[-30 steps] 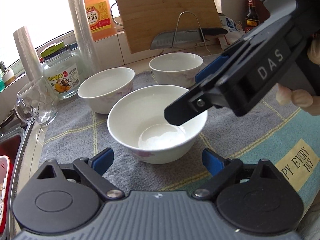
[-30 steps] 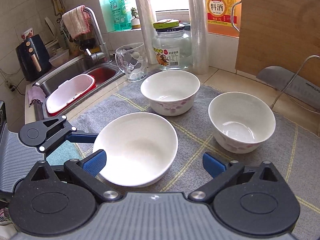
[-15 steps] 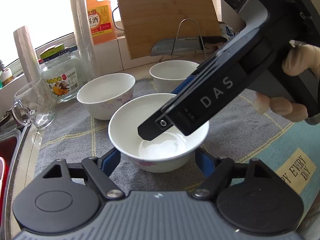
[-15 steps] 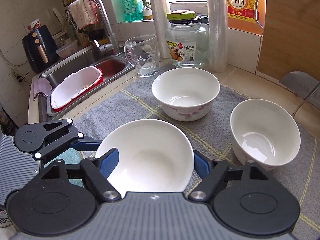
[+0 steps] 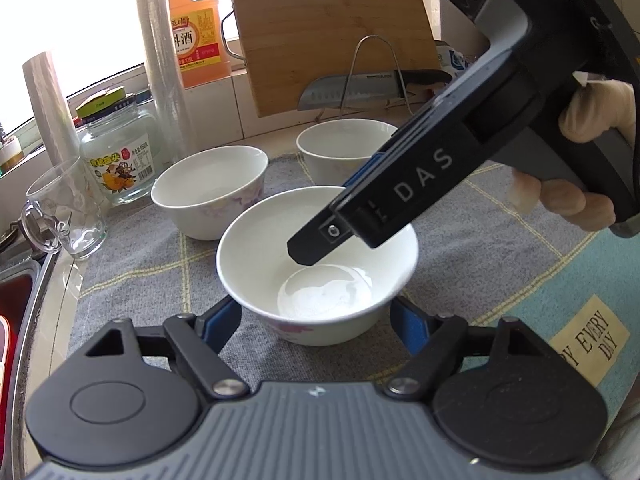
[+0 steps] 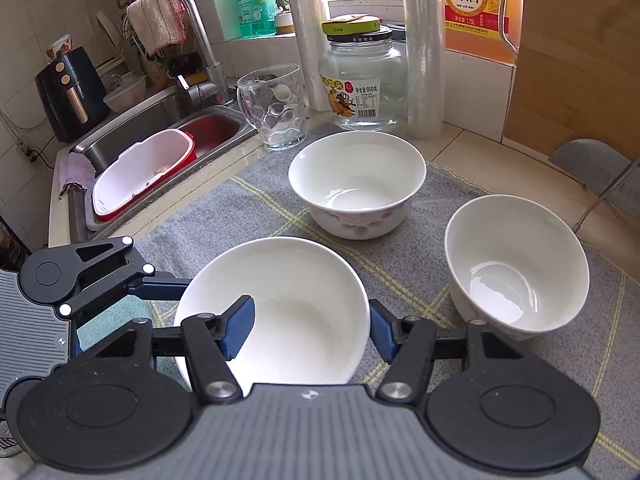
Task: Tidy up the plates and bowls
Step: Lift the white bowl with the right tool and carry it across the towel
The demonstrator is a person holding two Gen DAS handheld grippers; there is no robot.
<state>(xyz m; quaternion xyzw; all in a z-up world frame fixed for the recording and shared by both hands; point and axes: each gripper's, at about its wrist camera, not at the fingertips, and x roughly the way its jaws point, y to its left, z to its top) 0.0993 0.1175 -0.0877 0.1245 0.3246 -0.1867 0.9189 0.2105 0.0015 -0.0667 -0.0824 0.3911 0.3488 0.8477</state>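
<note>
Three white bowls with pink flower prints stand on a grey mat [image 5: 136,264]. The near bowl [image 5: 316,260] [image 6: 280,312] is between both grippers. My left gripper [image 5: 316,320] is open, its blue pads either side of the bowl's base. My right gripper [image 6: 312,328] is open; one finger [image 6: 236,328] hangs inside the bowl and the other [image 6: 382,332] is outside the rim. It also shows in the left wrist view, with a black finger [image 5: 320,240] over the bowl. The second bowl [image 5: 210,196] [image 6: 356,184] and third bowl [image 5: 344,148] [image 6: 516,264] stand behind.
A glass mug [image 6: 276,108], a glass jar [image 6: 360,84], two rolls of film [image 6: 424,52] and an orange bottle [image 6: 476,0] line the back. A bamboo board [image 5: 332,32] and knife rack [image 5: 368,88] stand behind the bowls. The sink [image 6: 168,120] with a red-and-white bin [image 6: 140,172] is left.
Both grippers have moved in on the near bowl. The left pads now flank its base, and the right gripper has come down over its rim.
</note>
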